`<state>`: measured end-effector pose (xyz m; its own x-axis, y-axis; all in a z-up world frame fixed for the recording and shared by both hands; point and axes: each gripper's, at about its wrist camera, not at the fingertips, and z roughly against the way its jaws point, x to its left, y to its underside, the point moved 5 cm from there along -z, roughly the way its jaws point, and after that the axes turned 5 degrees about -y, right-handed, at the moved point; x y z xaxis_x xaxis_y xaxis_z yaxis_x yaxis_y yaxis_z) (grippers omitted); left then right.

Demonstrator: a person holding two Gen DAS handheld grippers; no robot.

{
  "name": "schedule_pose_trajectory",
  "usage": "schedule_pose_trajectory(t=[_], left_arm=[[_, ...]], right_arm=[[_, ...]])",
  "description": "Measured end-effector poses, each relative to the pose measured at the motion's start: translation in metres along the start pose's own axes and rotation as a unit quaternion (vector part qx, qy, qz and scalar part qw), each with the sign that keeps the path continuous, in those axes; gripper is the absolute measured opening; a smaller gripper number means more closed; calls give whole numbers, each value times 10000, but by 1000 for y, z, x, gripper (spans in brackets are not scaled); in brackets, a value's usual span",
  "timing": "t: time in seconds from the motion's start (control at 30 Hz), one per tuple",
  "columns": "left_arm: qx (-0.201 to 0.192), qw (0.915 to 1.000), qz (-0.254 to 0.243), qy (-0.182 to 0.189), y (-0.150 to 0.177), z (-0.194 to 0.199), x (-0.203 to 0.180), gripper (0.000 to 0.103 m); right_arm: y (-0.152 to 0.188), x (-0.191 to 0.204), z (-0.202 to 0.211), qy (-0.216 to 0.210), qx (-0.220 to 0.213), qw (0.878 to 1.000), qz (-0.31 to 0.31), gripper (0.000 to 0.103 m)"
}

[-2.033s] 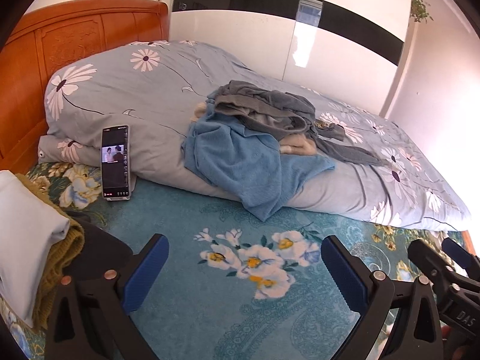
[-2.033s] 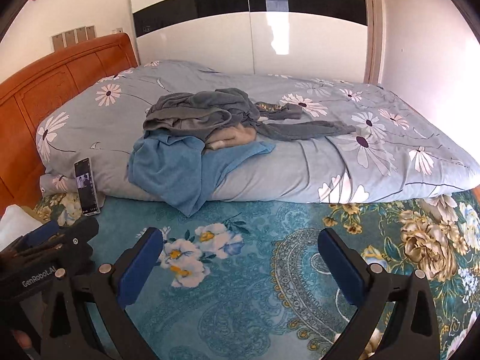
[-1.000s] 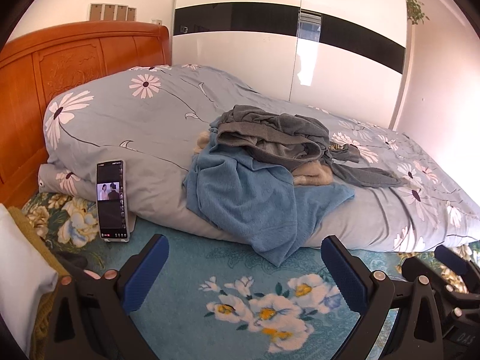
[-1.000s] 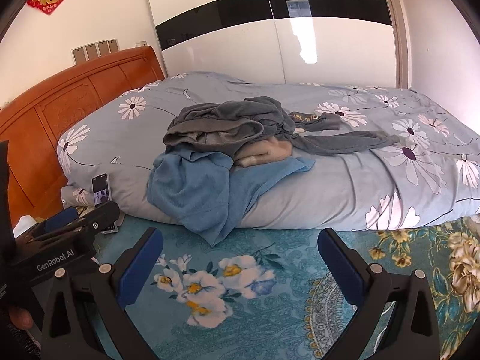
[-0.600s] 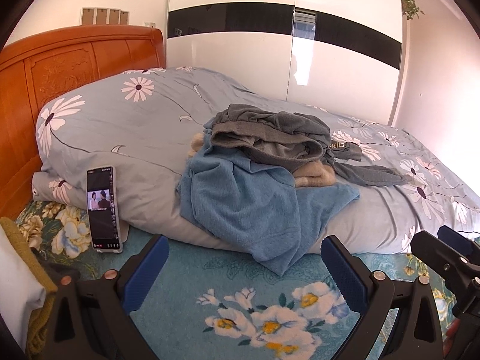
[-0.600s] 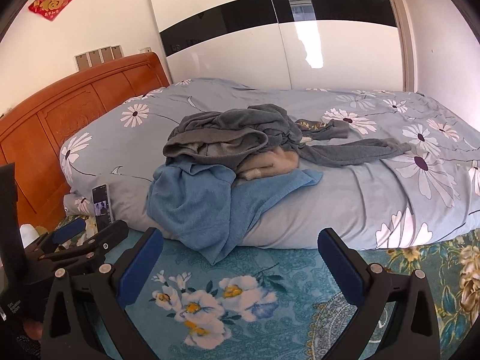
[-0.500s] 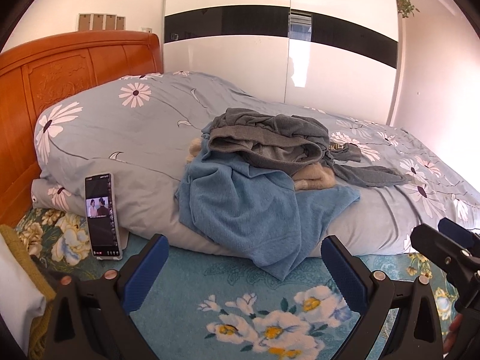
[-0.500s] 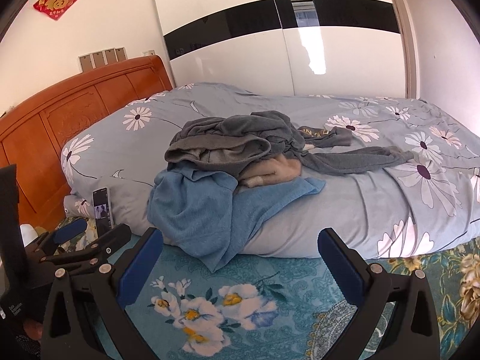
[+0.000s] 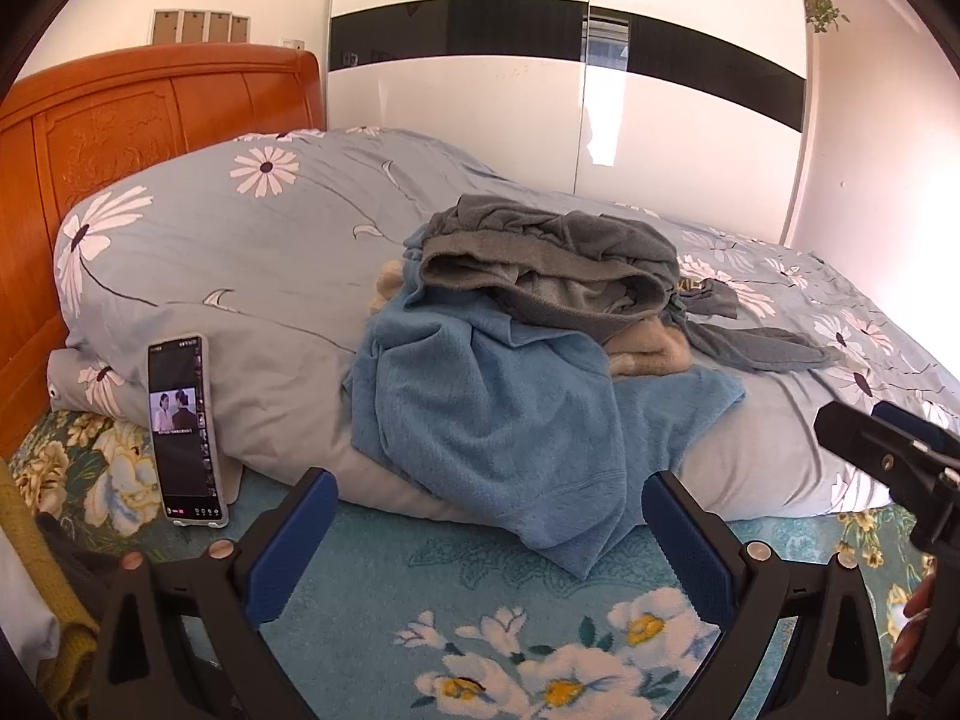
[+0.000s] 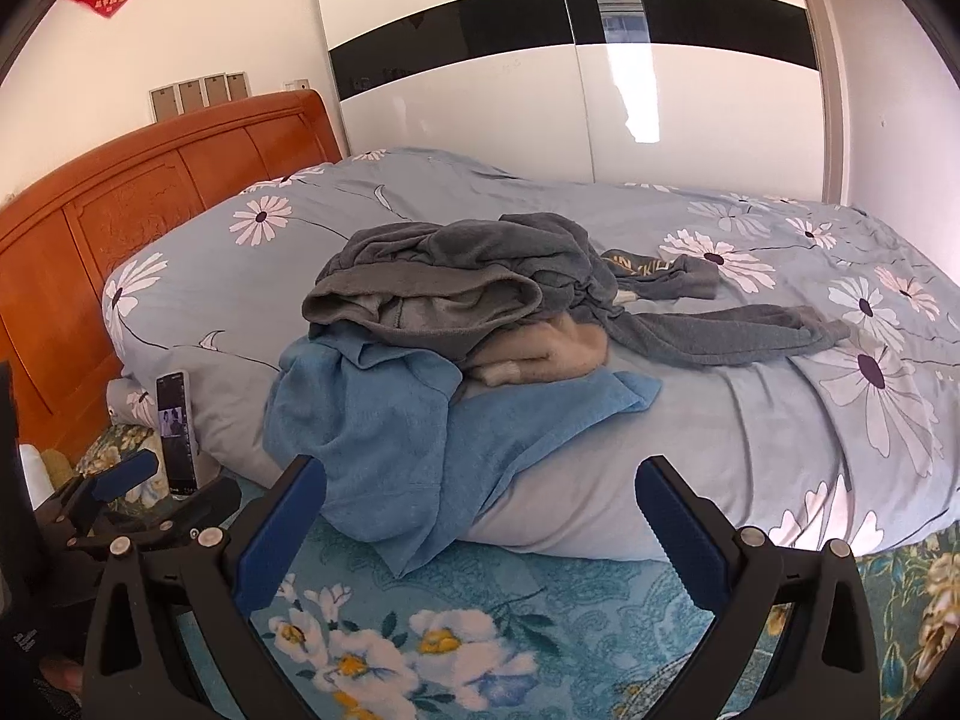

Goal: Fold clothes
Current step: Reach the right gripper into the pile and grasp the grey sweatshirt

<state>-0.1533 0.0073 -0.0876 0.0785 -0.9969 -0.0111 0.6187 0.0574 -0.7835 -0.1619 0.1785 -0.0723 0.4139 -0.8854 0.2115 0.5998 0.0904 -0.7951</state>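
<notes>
left wrist view: my left gripper [image 9: 489, 531] spread wide, holding nothing, above teal sheet [image 9: 384, 594]; right gripper [image 10: 480, 519] likewise released. blue garment [image 9: 498, 414] lies under grey garment [image 9: 552, 264].

A phone [image 9: 185, 429] leans against the duvet [image 9: 252, 252].

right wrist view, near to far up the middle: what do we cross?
Right gripper → teal floral sheet → blue sweater → beige garment → grey hoodie → daisy duvet → white wardrobe.
</notes>
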Motion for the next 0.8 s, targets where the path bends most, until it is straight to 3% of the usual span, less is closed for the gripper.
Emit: schedule_pose_trajectory(t=[0.23,0.43,0.53,0.7,0.8], left_arm=[[231,9996,189,-20,13,-25,12,103],[289,9992,284,-3,29,-30,19,103],[354,9991,229,106,35,-30,18,103],[596,9980,126,160,49,-31,19,103],[676,9977,-52,54,58,-30,20,103]], right_arm=[[-26,1,-38,-73,158,9987,489,103],[-97,25,-104,-29,232,9884,1501,103],[-117,47,-150,-55,520,9793,1954,103],[-106,90,-202,-353,1005,9628,2485,103],[-88,104,-218,-461,1246,9568,2585,95]])
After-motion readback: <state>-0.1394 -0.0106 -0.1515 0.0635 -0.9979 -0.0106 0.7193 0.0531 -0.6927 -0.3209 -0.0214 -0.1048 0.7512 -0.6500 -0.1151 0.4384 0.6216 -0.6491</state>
